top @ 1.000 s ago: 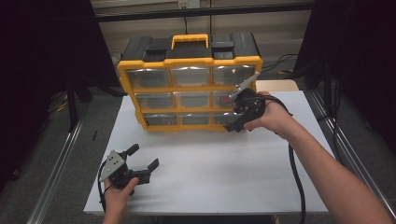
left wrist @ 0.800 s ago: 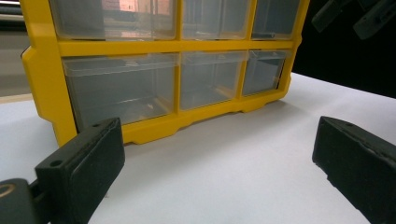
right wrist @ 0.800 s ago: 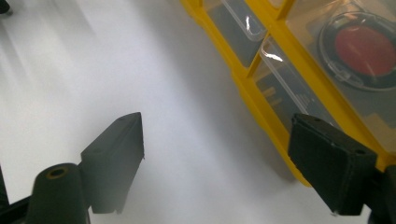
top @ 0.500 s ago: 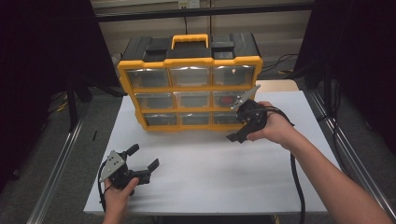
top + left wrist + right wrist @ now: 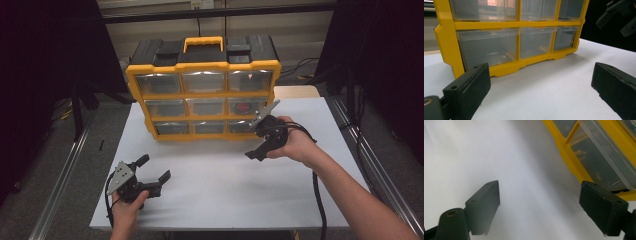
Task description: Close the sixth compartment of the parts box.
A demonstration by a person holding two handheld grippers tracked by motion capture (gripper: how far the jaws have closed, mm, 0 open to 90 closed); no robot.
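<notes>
Apparently we are working the yellow drawer organizer (image 5: 202, 90) standing upper centre on the counter (image 5: 225, 190); every drawer looks shut. Right claw (image 5: 260, 142) hangs released beside its lower-right drawer (image 5: 240, 126), left claw (image 5: 150, 170) released lower left.

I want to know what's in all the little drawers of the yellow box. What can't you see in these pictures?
- Drawer contents: in the high view the drawer organizer has glare on its clear fronts; only a red thing shows, too small to name.
- Bottom-right drawer: partly hidden behind the right tongs in the high view.
- Top drawers: cut off by the top edge of the left gripper view.
- The box's back: faces away.
</notes>
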